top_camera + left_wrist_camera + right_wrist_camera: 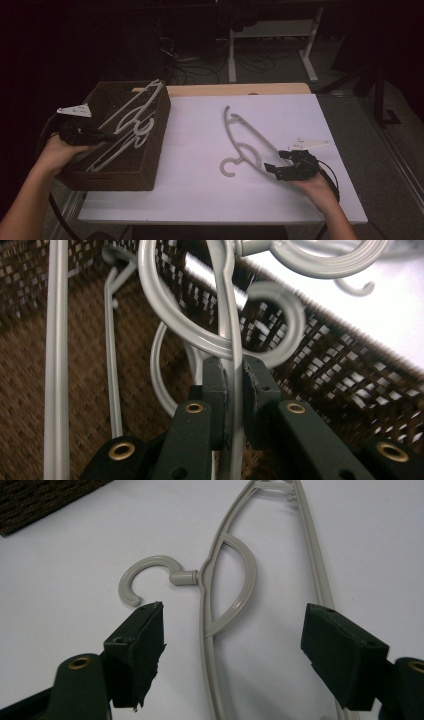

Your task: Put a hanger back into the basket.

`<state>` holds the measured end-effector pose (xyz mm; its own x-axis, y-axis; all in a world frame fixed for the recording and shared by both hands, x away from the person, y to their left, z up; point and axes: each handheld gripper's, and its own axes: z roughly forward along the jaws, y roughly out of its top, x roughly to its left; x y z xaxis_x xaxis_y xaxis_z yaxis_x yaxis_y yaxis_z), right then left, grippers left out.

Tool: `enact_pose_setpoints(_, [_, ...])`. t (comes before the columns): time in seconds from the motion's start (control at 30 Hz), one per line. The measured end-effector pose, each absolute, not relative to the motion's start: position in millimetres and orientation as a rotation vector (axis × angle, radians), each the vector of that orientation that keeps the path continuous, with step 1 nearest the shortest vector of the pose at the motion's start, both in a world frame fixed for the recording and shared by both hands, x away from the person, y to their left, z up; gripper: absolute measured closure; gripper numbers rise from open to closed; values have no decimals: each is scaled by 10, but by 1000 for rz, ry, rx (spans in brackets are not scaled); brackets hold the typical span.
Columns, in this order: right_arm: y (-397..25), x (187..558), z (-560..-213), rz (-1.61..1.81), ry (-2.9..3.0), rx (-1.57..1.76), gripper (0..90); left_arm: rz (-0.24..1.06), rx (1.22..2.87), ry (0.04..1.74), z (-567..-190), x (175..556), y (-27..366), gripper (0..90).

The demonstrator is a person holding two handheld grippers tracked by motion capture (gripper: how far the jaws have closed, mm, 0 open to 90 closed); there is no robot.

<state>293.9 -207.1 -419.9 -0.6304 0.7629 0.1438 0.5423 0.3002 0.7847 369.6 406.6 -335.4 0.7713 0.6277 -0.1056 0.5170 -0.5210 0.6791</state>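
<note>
Left gripper (234, 390) clamped on grey plastic hanger (227, 330) in brown woven basket (150, 155); right gripper (232, 645) spread over beige plastic hanger (227, 580) on white bench (200, 140). Roughly midway.

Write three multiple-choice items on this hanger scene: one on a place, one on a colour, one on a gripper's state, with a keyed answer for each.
1. Where does the lone hanger lie?
A. in the basket
B. on the white table
C. on the floor

2. What colour is the basket?
A. dark brown
B. red
C. white

3. How are the right gripper's fingers?
A. shut on the hanger
B. shut on nothing
C. open, either side of the hanger

Answers:
1 B, it rests flat on the table right of the basket.
2 A, its woven walls are dark brown.
3 C, the right gripper view shows a wide gap with the hanger between.
</note>
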Motion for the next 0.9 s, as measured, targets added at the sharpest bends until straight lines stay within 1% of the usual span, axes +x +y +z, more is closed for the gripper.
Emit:
enact_pose_setpoints(0.17, [-2071, 2941, -4201, 1238, 2312, 1195, 249, 178, 2276, 861, -3476, 3725, 4100, 816])
enact_pose_setpoints(0.23, [-2080, 2940, -4199, 1237, 2312, 1194, 249, 194, 2277, 870, -3499, 3723, 4107, 806])
enact_pose_setpoints(0.3, [-2088, 2939, -4196, 1238, 2307, 1194, 249, 238, 2285, 883, -3502, 3717, 4108, 723])
enact_pose_setpoints(0.43, [-2093, 2937, -4191, 1239, 2302, 1194, 250, 273, 2267, 910, -3492, 3720, 4121, 564])
enact_pose_setpoints(0.6, [-2089, 2938, -4190, 1238, 2304, 1191, 251, 247, 2259, 923, -3501, 3738, 4087, 414])
enact_pose_setpoints(0.7, [-2088, 2939, -4193, 1237, 2306, 1192, 251, 246, 2316, 933, -3562, 3781, 4011, 404])
enact_pose_setpoints(0.73, [-2087, 2939, -4193, 1237, 2306, 1193, 251, 233, 2332, 931, -3578, 3800, 3989, 418])
enact_pose_setpoints(0.8, [-2085, 2937, -4192, 1237, 2307, 1192, 252, 215, 2361, 932, -3611, 3835, 3937, 519])
enact_pose_setpoints(0.87, [-2086, 2937, -4192, 1237, 2307, 1192, 252, 219, 2376, 931, -3627, 3847, 3910, 595])
enact_pose_setpoints(0.9, [-2087, 2937, -4191, 1237, 2307, 1192, 252, 265, 2387, 956, -3621, 3866, 3898, 595])
